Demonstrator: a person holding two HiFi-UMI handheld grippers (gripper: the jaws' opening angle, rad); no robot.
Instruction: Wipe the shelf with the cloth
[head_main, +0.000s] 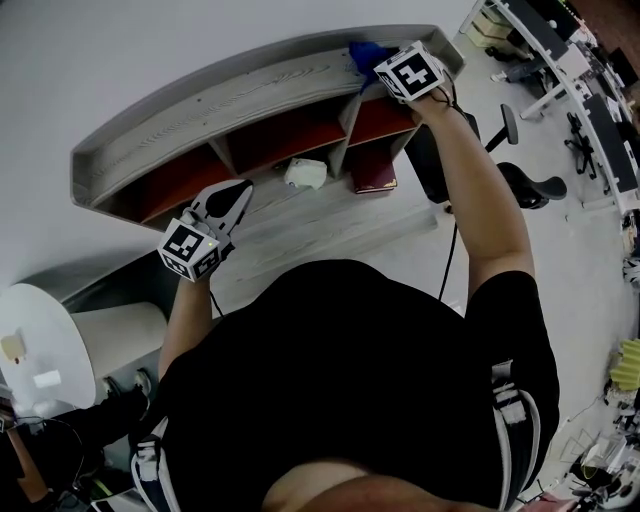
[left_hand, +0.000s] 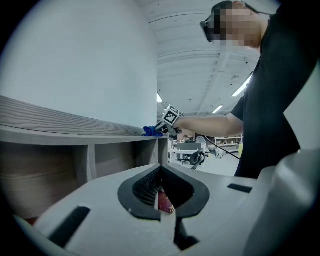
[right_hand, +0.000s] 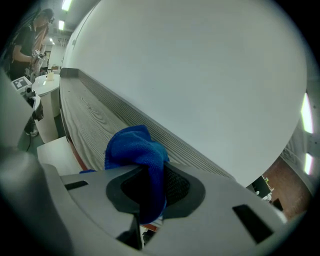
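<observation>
1. We see the right gripper's (right_hand: 148, 195) jaws clamped on the blue cloth (right_hand: 136, 150). The cloth bunches out past them and rests on the shelf's (right_hand: 87, 117) top board.
2. The left gripper's (left_hand: 161, 192) jaws are closed on nothing, low in front of the shelf's compartments.
3. Only the head view shows the white object (head_main: 305, 173) on the tabletop (head_main: 330, 225) below the shelf. Only the left gripper view shows the cloth side-on at the shelf's far end.
</observation>
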